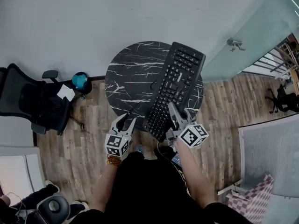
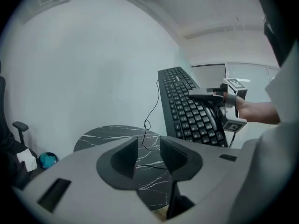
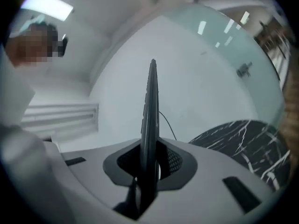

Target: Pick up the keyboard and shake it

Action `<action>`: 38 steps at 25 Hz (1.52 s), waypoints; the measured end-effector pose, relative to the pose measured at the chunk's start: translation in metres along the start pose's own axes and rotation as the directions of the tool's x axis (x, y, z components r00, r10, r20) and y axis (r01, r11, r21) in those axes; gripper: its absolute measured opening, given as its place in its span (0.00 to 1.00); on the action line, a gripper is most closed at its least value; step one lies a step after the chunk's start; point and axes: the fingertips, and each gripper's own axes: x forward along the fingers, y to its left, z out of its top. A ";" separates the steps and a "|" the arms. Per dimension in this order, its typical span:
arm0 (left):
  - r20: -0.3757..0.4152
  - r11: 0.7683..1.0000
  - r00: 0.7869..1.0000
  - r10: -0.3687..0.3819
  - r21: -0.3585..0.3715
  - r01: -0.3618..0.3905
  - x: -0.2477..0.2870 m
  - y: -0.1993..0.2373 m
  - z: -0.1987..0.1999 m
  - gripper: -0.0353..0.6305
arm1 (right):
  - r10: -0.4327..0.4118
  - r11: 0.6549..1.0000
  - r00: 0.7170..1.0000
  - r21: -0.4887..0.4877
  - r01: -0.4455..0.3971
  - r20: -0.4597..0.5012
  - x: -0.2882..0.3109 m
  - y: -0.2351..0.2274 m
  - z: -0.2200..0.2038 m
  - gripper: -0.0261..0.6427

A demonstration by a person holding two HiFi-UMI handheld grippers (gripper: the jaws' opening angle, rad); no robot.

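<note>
A black keyboard (image 1: 176,85) hangs in the air above a round black marble table (image 1: 128,80), tilted with its keys toward the left. My right gripper (image 1: 178,118) is shut on the keyboard's near end. In the right gripper view the keyboard (image 3: 149,120) stands edge-on between the jaws. The left gripper view shows the keyboard (image 2: 184,106) lifted at the right, its thin cable (image 2: 148,125) hanging down to the table (image 2: 117,136). My left gripper (image 1: 125,123) is open and holds nothing, at the table's near edge, left of the keyboard.
A black office chair (image 1: 32,101) stands at the left, with a teal object (image 1: 80,80) on the wooden floor beside it. A glass door with a handle (image 1: 236,43) is at the right. A grey seat with a checked cushion (image 1: 254,197) sits at the lower right.
</note>
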 end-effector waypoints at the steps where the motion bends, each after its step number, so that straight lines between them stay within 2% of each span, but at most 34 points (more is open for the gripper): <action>1: -0.006 1.000 1.000 -0.006 0.001 0.006 0.001 -0.002 -0.003 0.28 | 0.020 0.994 0.999 0.110 -0.023 0.032 -0.001 -0.002 0.003 0.15; 3: -0.020 1.000 1.000 -0.021 -0.015 0.020 0.002 -0.005 -0.010 0.28 | 0.032 0.971 0.997 0.233 -0.048 0.073 -0.003 -0.008 0.003 0.15; 5: -0.026 0.998 0.999 -0.036 -0.054 0.034 0.000 -0.006 -0.018 0.27 | 0.016 0.963 0.997 0.266 -0.036 0.077 -0.005 -0.018 -0.006 0.15; 8: -0.042 0.994 0.997 -0.060 -0.097 0.056 -0.005 -0.007 -0.034 0.27 | -0.047 0.957 0.998 0.290 0.032 0.044 -0.014 -0.046 -0.035 0.15; 11: -0.093 0.985 0.993 -0.076 -0.160 0.060 -0.012 -0.006 -0.059 0.27 | -0.091 0.925 0.994 0.375 0.062 0.062 -0.020 -0.067 -0.061 0.15; 13: -0.132 0.978 0.988 -0.077 -0.200 0.050 -0.014 -0.004 -0.079 0.27 | -0.137 0.886 0.987 0.456 0.081 0.090 -0.023 -0.082 -0.075 0.14; 14: -0.141 0.975 0.987 -0.071 -0.219 0.039 -0.014 -0.001 -0.087 0.27 | -0.186 0.854 0.979 0.508 0.117 0.087 -0.026 -0.093 -0.087 0.14; 16: -0.144 0.967 0.988 -0.054 -0.255 0.015 -0.015 0.006 -0.099 0.26 | -0.282 0.764 0.957 0.617 0.187 0.060 -0.032 -0.114 -0.114 0.14; 18: -0.150 0.953 0.987 -0.061 -0.301 0.013 -0.018 0.011 -0.109 0.26 | -0.303 0.719 0.951 0.672 0.181 0.068 -0.035 -0.124 -0.132 0.14; 19: -0.146 0.936 0.986 -0.077 -0.351 0.021 -0.019 0.013 -0.113 0.26 | -0.305 0.711 0.949 0.682 0.171 0.079 -0.037 -0.128 -0.137 0.14; 20: -0.135 0.904 0.986 -0.101 -0.426 0.034 -0.021 0.015 -0.118 0.27 | -0.305 0.709 0.948 0.687 0.162 0.092 -0.039 -0.132 -0.140 0.14; 21: -0.115 0.855 0.985 -0.130 -0.515 0.052 -0.023 0.017 -0.121 0.29 | -0.305 0.708 0.947 0.690 0.151 0.106 -0.042 -0.134 -0.141 0.14; 22: -0.091 0.796 0.983 -0.160 -0.601 0.074 -0.024 0.018 -0.124 0.34 | -0.302 0.710 0.946 0.690 0.140 0.119 -0.043 -0.136 -0.141 0.14; 23: -0.066 0.737 0.979 -0.192 -0.668 0.100 -0.026 0.017 -0.126 0.37 | -0.298 0.715 0.945 0.687 0.131 0.131 -0.044 -0.136 -0.141 0.14; 24: -0.044 0.689 0.973 -0.227 -0.714 0.128 -0.025 0.013 -0.127 0.38 | -0.293 0.720 0.945 0.684 0.119 0.144 -0.044 -0.136 -0.139 0.15; 25: -0.029 0.654 0.964 -0.265 -0.740 0.158 -0.024 0.008 -0.127 0.38 | -0.286 0.723 0.945 0.683 0.104 0.159 -0.042 -0.135 -0.137 0.14; 28: 0.011 0.594 0.936 -0.351 -0.771 0.232 -0.015 -0.009 -0.126 0.38 | -0.266 0.712 0.944 0.700 0.056 0.196 -0.035 -0.129 -0.133 0.15; 29: 0.035 0.564 0.933 -0.358 -0.788 0.247 -0.012 -0.012 -0.123 0.38 | -0.262 0.706 0.944 0.707 0.047 0.199 -0.033 -0.127 -0.134 0.14; 31: 0.075 0.489 0.935 -0.348 -0.836 0.249 -0.004 -0.015 -0.119 0.38 | -0.247 0.697 0.950 0.716 0.037 0.190 -0.029 -0.122 -0.138 0.15; 33: 0.089 0.407 0.943 -0.320 -0.886 0.222 0.005 -0.015 -0.120 0.38 | -0.226 0.705 0.961 0.708 0.047 0.161 -0.024 -0.118 -0.144 0.15; 34: 0.093 0.373 0.947 -0.307 -0.904 0.209 0.008 -0.014 -0.121 0.35 | -0.221 0.711 0.965 0.700 0.063 0.138 -0.022 -0.117 -0.149 0.15; 35: 0.097 0.350 0.950 -0.296 -0.914 0.203 0.010 -0.013 -0.121 0.33 | -0.224 0.712 0.968 0.697 0.086 0.110 -0.022 -0.117 -0.154 0.15; 36: 0.101 0.346 0.953 -0.286 -0.917 0.201 0.010 -0.011 -0.122 0.30 | -0.232 0.706 0.970 0.699 0.114 0.075 -0.023 -0.119 -0.161 0.15; 37: 0.090 0.364 0.958 -0.272 -0.912 0.189 0.008 -0.007 -0.123 0.29 | -0.236 0.700 0.971 0.699 0.143 0.037 -0.026 -0.123 -0.167 0.15; 38: 0.059 0.401 0.966 -0.250 -0.902 0.159 0.005 0.000 -0.127 0.28 | -0.228 0.701 0.974 0.694 0.164 0.000 -0.027 -0.125 -0.174 0.16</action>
